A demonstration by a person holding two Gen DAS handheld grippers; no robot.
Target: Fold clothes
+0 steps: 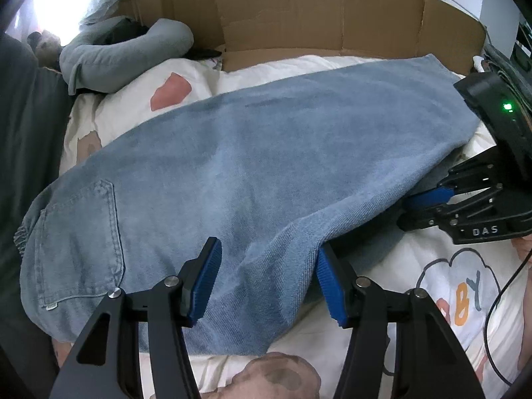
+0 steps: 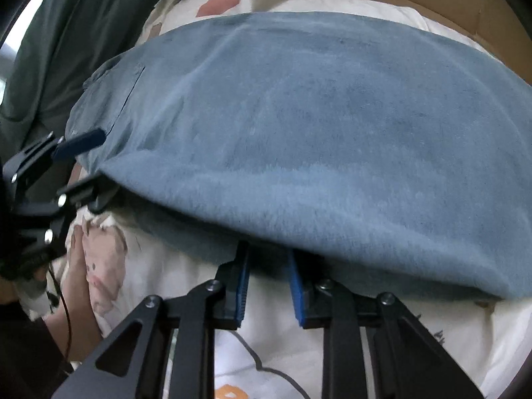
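- One pair of blue jeans (image 1: pixel 232 166), lying across the bed, with one back pocket (image 1: pixel 79 242) showing.
- Two hand-held grippers: the left hand-held gripper (image 1: pixel 267 281) and the right hand-held gripper (image 2: pixel 267 287), each with two blue-padded fingers.
- One white printed duvet (image 1: pixel 432 299) under the jeans.
- One flattened cardboard sheet (image 1: pixel 316 16) behind the bed.
- One grey curved cushion (image 1: pixel 133 53) at the far left.
- One green indicator light (image 1: pixel 507 106) on the right hand-held gripper's body.

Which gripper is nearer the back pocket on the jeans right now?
Left. The left gripper straddles the jeans' near edge just beside the back pocket; the right gripper is at the same edge, farther along the leg.
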